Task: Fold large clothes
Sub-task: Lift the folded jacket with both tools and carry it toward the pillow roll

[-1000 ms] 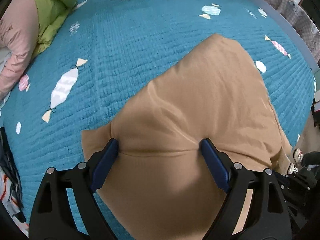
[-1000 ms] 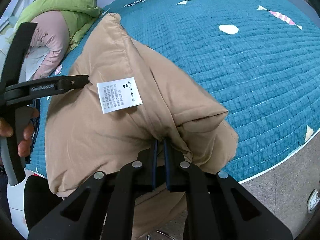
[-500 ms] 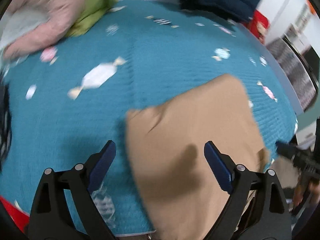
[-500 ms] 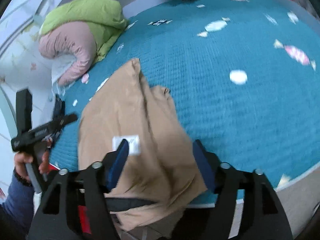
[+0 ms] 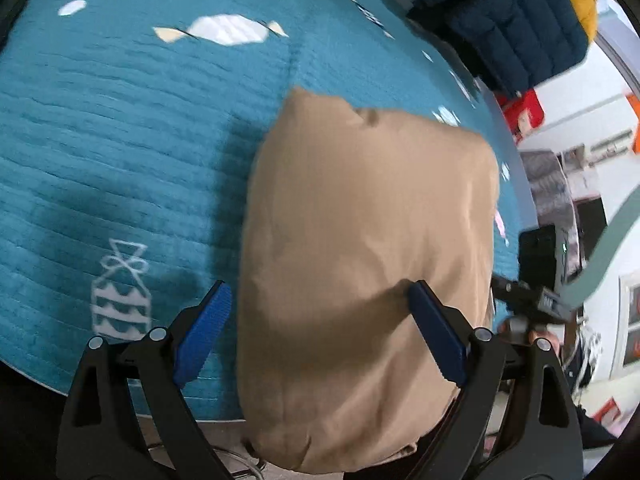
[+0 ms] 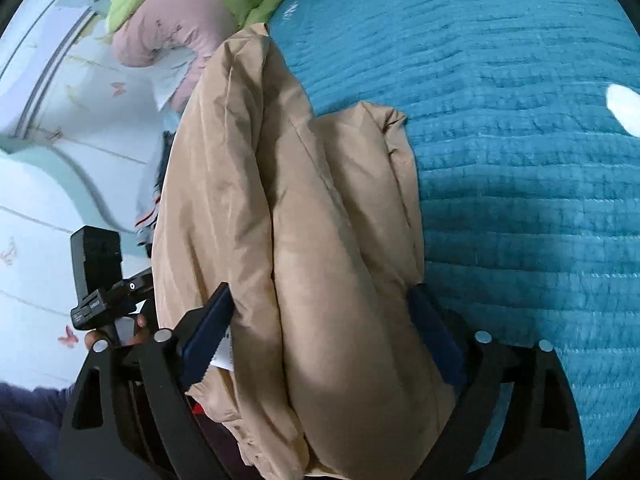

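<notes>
The tan padded jacket [image 5: 360, 264] lies folded into a thick bundle at the near edge of the bed, on the teal quilt [image 5: 120, 152], with its lower end hanging a little over the edge. In the right wrist view the same jacket [image 6: 312, 240] shows as two or three long puffy rolls lying side by side, a white label peeking out beside the left finger.

The left gripper [image 5: 320, 332] is spread wide, its blue pads well apart. The jacket fills most of the gap between them: the right pad lies against the fabric, while the left pad sits just beside the bundle over the quilt. Nothing is pinched.

The right gripper [image 6: 320, 332] is likewise spread wide, with the jacket's near end bulging up between its fingers; both pads are close against the fabric's sides without squeezing it.

Further out, a white candy-shaped print [image 5: 224, 32] decorates the quilt. A dark blue quilted garment [image 5: 508, 28] lies at the far corner of the bed, and a green and pink bundle of clothes [image 6: 192, 12] sits at the other far side.
</notes>
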Available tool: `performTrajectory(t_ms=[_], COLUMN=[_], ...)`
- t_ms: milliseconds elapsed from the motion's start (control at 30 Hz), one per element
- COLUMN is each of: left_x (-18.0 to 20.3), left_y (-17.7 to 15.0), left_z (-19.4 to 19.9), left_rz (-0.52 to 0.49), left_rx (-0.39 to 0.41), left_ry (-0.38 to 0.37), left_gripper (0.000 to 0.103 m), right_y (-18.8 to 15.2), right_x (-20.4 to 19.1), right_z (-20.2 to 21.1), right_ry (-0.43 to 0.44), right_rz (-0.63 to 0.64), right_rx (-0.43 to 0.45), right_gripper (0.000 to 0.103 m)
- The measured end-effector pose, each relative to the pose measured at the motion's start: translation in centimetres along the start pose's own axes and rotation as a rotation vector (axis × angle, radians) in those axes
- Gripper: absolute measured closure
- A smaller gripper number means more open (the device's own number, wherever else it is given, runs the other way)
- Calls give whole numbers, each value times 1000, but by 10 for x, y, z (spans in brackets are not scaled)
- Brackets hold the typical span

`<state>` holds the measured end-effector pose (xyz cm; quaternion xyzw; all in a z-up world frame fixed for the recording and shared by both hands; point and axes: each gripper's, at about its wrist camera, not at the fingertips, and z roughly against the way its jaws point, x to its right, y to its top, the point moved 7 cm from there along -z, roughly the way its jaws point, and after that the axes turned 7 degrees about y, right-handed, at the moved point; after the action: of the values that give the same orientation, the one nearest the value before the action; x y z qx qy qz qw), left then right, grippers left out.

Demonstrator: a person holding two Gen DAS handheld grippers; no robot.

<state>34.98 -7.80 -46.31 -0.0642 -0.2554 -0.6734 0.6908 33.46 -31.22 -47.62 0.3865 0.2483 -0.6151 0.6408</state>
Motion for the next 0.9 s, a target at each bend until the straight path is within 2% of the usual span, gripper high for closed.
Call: performTrajectory(t_ms=[67,133,233,300,367,467,500,533,600,667,767,900], left_x=[1,2,2,2,5,11,14,18,28,39,48,55], left_y=[-1,-2,-2,-3,-5,-4,-2,-1,0,-2,-4,-4], left_z=[-10,-17,-26,-31,-35,-38,-38,-36,-31,-25,-16,-1], left_rz=[-11,22,16,38,56,19,4,-26,-93,-154,-212,-249], left_rx=[-6,-30,-31,-45,-49,-28,-23,-15,9,34,64,97], left_ry=[13,-19,0,-10,-29,-6,3,15,31,45,52,32], left_gripper=[11,11,7,7,7,7,7,13,24,35,47,48], right_y=[1,-1,-3,-7,-8,-5,-4,-5,-10,-11,-13,-11], right_x=[5,15,11,0,-5,1,0,-2,-5,-16,-32,-61], right_z=[-2,-9,-12,-19,-24,-25,-24,-23,-19,-13,-6,-2], right_ry=[12,-42,5,97,89,85,70,49,30,25,-49,-73], right_rz=[-2,13,8,-11,-1,-23,-16,-11,-12,0,54,102], right_rx=[-15,-36,-27,-53,-51,-26,-6,8,30,57,69,107], right_gripper=[13,12,9,9,9,10,13,18,45,56,64,67])
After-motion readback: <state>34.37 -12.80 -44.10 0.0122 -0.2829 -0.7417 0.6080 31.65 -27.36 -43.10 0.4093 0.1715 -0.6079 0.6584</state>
